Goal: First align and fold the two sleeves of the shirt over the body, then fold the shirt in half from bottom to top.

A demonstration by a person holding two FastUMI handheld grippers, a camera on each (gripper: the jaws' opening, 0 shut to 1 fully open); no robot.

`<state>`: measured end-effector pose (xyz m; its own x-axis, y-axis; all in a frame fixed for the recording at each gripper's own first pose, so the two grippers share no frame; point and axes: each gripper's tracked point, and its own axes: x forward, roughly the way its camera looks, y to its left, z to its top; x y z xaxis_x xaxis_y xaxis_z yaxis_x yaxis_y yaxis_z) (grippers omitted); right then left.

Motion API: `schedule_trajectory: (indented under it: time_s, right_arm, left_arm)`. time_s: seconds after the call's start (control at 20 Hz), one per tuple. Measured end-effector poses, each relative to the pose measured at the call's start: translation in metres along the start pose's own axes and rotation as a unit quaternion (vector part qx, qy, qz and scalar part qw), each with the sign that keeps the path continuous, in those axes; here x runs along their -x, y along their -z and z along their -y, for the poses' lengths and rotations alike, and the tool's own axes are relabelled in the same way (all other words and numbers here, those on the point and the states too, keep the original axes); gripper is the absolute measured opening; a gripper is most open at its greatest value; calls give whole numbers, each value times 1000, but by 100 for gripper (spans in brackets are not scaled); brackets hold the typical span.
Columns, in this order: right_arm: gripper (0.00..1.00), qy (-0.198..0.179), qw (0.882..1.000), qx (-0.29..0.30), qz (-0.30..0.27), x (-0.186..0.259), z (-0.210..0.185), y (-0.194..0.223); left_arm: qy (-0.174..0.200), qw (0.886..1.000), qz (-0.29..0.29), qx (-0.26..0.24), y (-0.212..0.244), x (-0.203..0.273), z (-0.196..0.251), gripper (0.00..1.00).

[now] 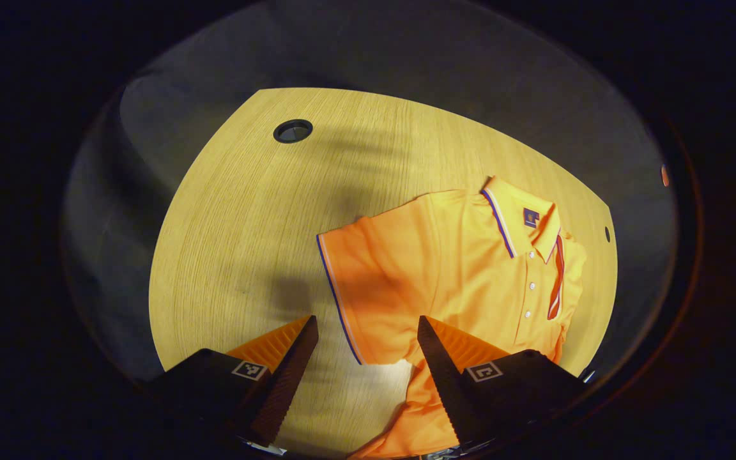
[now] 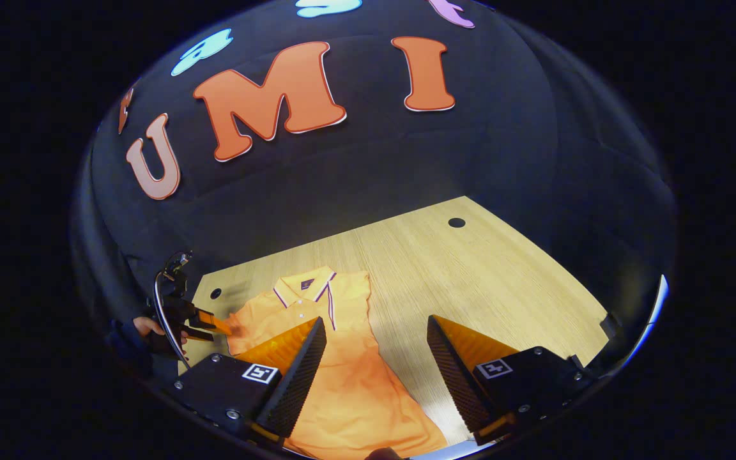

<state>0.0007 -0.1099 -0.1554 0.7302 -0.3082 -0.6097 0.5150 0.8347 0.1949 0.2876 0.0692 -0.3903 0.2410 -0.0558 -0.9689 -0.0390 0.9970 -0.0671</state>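
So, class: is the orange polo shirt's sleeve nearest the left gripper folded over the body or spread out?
Spread out: the sleeve lies flat on the wooden table, beside the orange polo shirt, its striped cuff outward.

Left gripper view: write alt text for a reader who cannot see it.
An orange polo shirt lies on a wooden table, collar toward the far right, one short sleeve spread out to the left. The open left tool hangs just above that sleeve's hem. A round hole sits in the table's far corner.
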Motion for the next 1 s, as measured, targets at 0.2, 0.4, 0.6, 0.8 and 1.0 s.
schedule_trajectory:
  time_s: [0.2, 0.4, 0.6, 0.8, 1.0]
  right_arm:
    - [97, 9, 1000, -5, 4, 17, 7, 1]
    - [97, 15, 1000, -14, 5, 25, 17, 6]
    - [97, 22, 999, -30, 1, 27, 28, 12]
    - [97, 23, 999, -33, -1, 30, 38, 17]
    - [97, 23, 999, -37, 2, 31, 42, 17]
  left_arm:
    - [-51, 998, -20, 4, -6, -21, -15, 94]
    - [-48, 998, -30, 6, -2, -36, -9, 65]
    - [-27, 999, -12, -23, -12, -39, -1, 36]
    - [5, 998, 22, -62, -21, -12, 13, 4]
    - [20, 990, 73, -119, -42, 19, 48, 4]
